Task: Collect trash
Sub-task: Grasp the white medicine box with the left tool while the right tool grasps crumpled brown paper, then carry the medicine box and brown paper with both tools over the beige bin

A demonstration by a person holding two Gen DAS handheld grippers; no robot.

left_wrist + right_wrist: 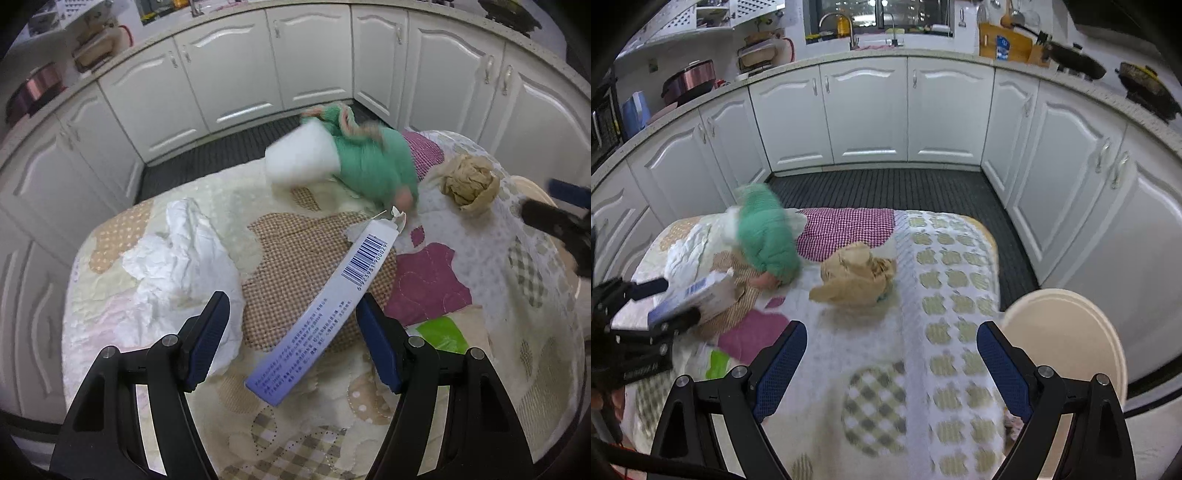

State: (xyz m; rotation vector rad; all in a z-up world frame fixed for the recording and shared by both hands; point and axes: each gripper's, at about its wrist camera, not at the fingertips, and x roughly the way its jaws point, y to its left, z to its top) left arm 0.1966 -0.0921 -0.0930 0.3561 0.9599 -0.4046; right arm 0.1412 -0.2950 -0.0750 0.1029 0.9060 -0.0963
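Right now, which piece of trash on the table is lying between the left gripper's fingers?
The long blue box with the barcode; the white crumpled paper and brown paper ball lie outside the left gripper.

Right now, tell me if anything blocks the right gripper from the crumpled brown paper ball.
Nothing visible does. The right gripper has its jaws open, and only bare quilt lies between it and the brown paper ball. The green knitted thing sits to the ball's left, and the cream bin is off to the right.
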